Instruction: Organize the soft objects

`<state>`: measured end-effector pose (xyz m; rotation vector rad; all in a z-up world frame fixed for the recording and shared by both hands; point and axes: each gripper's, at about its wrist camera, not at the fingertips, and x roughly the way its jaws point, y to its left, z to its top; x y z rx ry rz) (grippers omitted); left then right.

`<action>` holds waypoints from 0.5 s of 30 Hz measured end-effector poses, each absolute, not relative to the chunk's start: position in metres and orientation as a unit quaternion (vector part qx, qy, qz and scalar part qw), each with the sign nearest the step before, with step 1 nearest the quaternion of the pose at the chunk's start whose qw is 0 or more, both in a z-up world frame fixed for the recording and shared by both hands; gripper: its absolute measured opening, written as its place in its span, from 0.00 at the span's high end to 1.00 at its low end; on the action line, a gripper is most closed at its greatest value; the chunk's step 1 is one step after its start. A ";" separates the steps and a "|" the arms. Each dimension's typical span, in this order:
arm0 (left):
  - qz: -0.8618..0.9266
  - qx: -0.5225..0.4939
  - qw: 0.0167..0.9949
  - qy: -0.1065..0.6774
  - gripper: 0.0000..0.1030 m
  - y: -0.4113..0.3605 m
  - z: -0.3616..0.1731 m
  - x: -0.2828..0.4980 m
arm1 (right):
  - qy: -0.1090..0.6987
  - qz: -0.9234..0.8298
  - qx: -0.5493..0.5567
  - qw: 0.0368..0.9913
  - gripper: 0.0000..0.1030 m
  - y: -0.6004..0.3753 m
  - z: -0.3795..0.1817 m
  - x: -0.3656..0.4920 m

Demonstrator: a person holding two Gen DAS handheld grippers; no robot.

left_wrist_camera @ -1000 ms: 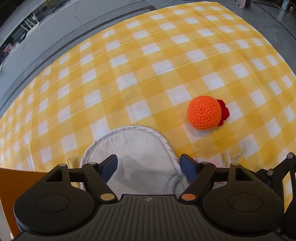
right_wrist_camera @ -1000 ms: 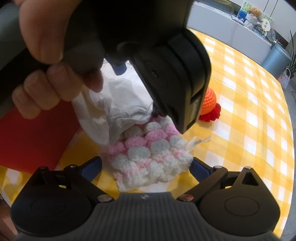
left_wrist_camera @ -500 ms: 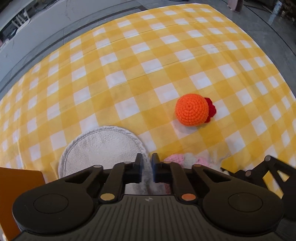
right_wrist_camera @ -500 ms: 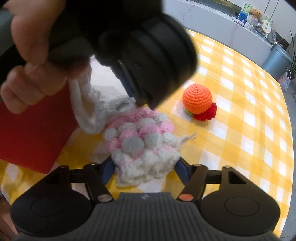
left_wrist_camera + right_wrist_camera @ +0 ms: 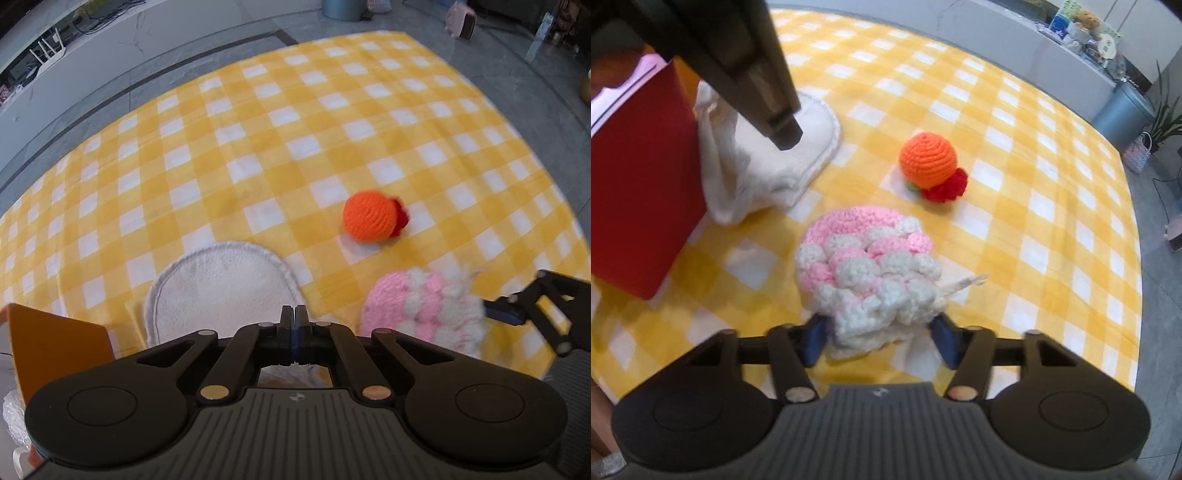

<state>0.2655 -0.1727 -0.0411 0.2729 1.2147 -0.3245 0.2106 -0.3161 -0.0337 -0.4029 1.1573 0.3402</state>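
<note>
A pink and white crochet pouch [image 5: 866, 271] lies on the yellow checked cloth, its near end clamped between the fingers of my right gripper [image 5: 877, 338]. It also shows in the left wrist view [image 5: 424, 312]. My left gripper [image 5: 294, 328] is shut on the near edge of a white towel cloth [image 5: 221, 288], whose round flap rests on the table. The towel also shows in the right wrist view [image 5: 768, 162], held up at its left side. An orange crochet ball with a red bit [image 5: 929, 160] sits apart, farther on the cloth [image 5: 371, 219].
A red box [image 5: 639, 184] stands at the left beside the towel; its orange side shows in the left wrist view [image 5: 55, 350]. The yellow checked tablecloth [image 5: 295, 129] stretches far ahead. Floor, a bin [image 5: 1123, 114] and shelves lie beyond the table edge.
My left gripper closed on the towel and lifted its edge. My right gripper closed on the pouch and drew it out from under the towel, toward the right.
</note>
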 end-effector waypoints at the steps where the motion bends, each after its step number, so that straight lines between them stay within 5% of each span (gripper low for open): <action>1: -0.153 0.120 0.804 0.562 1.00 -0.173 -0.035 0.266 | 0.537 0.162 -0.183 0.807 0.32 -0.316 -0.031 0.210; 6: -0.172 0.126 0.802 0.559 0.93 -0.181 -0.023 0.266 | 0.518 0.164 -0.176 0.821 0.13 -0.313 -0.034 0.205; 10: -0.131 0.160 0.799 0.564 0.41 -0.183 -0.040 0.270 | 0.532 0.167 -0.180 0.810 0.13 -0.305 -0.046 0.214; 15: -0.097 0.211 0.789 0.569 0.37 -0.182 -0.057 0.288 | 0.536 0.173 -0.196 0.803 0.13 -0.299 -0.047 0.210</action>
